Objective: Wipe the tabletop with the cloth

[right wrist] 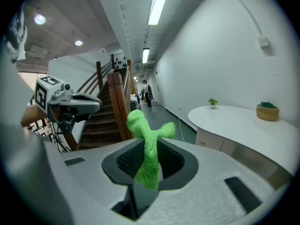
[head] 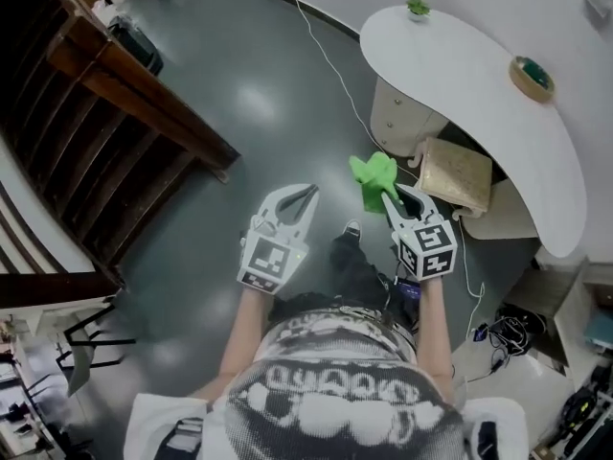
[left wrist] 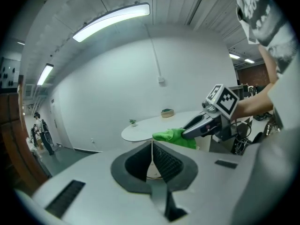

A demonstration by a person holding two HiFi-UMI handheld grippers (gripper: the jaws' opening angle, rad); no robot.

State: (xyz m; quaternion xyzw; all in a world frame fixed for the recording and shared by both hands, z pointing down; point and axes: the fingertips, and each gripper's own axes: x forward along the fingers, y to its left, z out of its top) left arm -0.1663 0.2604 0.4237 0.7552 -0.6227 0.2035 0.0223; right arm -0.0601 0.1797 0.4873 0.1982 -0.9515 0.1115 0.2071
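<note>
The right gripper (head: 400, 199) has its jaws clamped on the green cloth (head: 374, 178). The cloth stands bunched out of the tips, just off the near curved edge of the white tabletop (head: 469, 94) and not touching it. The left gripper (head: 290, 199) is farther from the tabletop, its jaws pressed together with nothing between them. Judging by the gap between cloth and surface, wiping has not yet begun. To do the step well, the person would probably carry the cloth over the tabletop's edge and lower it until the loose folds flatten against the surface, so that fabric rather than jaw tips meets the top. The grip looks narrow, taken on a twisted middle part of the cloth, so hard pressure or quick strokes could tug it free. A small potted plant (head: 418, 8) at the tabletop's far end and a bowl (head: 532, 77) near its wall-side edge call for strokes that pass round them or stop short.
</note>
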